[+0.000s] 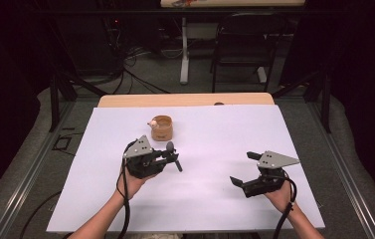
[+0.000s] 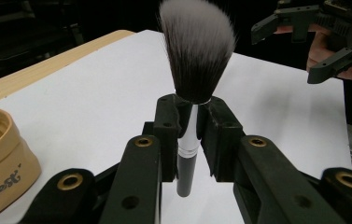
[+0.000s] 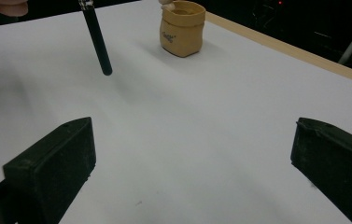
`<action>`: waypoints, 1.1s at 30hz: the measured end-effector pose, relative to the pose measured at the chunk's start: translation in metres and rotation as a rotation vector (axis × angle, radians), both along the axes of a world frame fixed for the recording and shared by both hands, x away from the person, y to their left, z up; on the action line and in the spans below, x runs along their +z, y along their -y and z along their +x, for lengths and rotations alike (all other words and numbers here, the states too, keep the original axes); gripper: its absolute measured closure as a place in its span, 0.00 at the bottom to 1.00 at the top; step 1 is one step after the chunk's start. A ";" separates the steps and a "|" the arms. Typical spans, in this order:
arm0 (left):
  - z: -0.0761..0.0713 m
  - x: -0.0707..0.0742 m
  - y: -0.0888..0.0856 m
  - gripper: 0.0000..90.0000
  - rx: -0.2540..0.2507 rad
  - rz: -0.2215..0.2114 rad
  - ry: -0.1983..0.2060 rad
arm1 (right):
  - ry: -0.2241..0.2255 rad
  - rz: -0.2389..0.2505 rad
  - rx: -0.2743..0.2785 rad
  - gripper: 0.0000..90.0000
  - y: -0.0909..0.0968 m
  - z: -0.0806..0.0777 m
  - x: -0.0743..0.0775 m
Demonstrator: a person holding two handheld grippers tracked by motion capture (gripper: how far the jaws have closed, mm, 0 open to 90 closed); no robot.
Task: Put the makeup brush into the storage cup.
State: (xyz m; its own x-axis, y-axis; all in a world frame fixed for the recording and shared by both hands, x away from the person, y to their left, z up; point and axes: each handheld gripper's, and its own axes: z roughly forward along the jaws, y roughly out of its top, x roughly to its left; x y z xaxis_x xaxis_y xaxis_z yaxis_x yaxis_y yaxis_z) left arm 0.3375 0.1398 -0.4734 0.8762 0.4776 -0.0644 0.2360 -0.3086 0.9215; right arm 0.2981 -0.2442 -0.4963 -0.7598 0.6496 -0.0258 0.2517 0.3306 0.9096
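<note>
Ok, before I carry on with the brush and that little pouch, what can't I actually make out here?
- Inside of the tan pouch: hidden by its own rim in all three views.
- Pale thing at the pouch rim: too small in the high view, cut off by the top edge in the right gripper view.
- Pouch lettering: too small.
- Brush handle: partly hidden by the left gripper fingers.

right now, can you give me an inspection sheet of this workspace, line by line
surface: white sheet over a wooden table, bare except for the pouch
job's things: makeup brush clamped at its silver collar, bristles beyond the jaws, dark handle hanging free above the sheet; tan pouch standing open on the sheet, apart from the brush
clutter: nothing seen
grippers: left gripper shut on the brush; right gripper open, nothing between its jaws
cables: one black cable trails from the left gripper, another from the right
surroundings: dark room, folding chair and loose floor wires behind the table
</note>
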 end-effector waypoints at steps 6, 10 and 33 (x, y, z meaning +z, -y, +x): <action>0.002 0.000 -0.005 0.85 0.015 0.007 0.005 | 0.001 -0.007 -0.015 0.00 0.013 -0.008 -0.004; 0.003 0.001 -0.009 0.85 0.032 0.010 0.003 | -0.004 -0.008 -0.013 0.00 0.017 -0.014 -0.009; 0.020 0.007 -0.026 0.85 0.081 0.069 -0.007 | -0.030 -0.014 0.020 0.00 0.022 -0.007 -0.016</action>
